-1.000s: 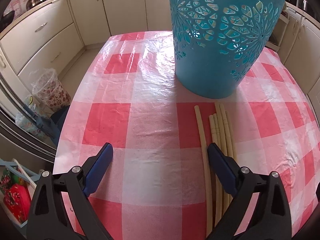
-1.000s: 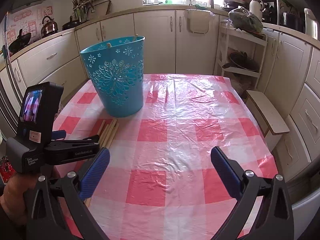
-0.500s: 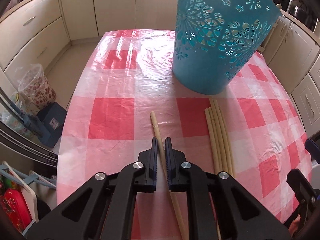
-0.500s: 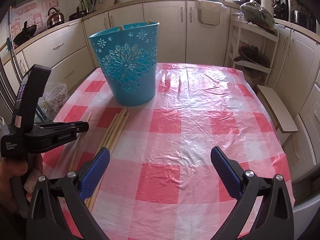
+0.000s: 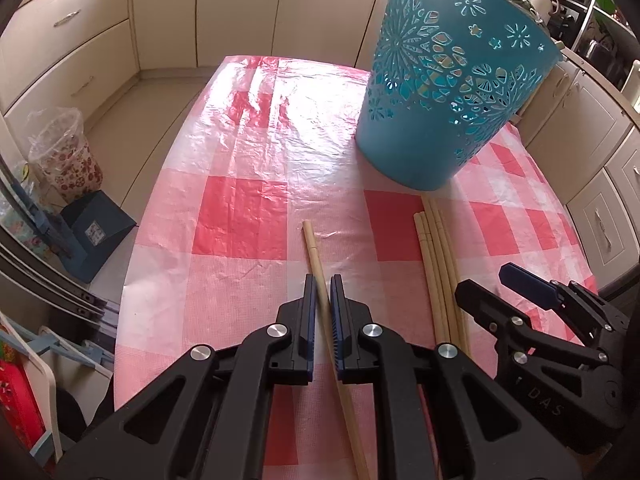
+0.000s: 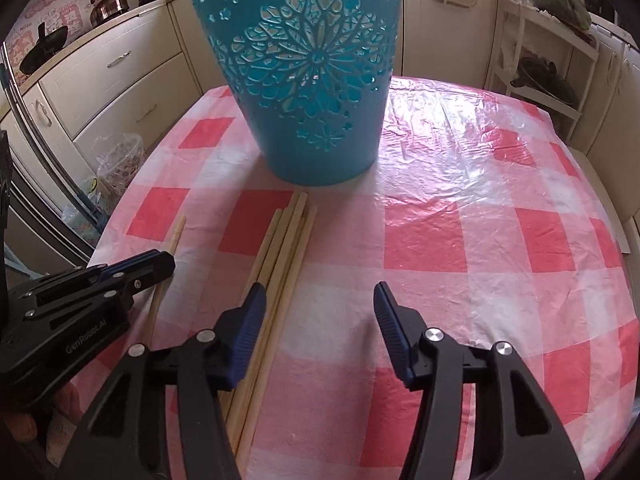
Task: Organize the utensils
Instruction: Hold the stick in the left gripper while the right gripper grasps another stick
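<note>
Hiding one chopstick's [image 5: 316,256] middle, left tongs [image 5: 322,292] clamp it.

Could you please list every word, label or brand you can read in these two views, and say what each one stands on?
"GenRobot.AI": on the side of the left gripper, seen from the right wrist.
"DAS": on the body of the right gripper, seen from the left wrist; it may be part of a longer word.
Pink wall decals behind the kettle: lettering too blurred to read.
Label on the dark blue box on the floor: too small to read.
</note>
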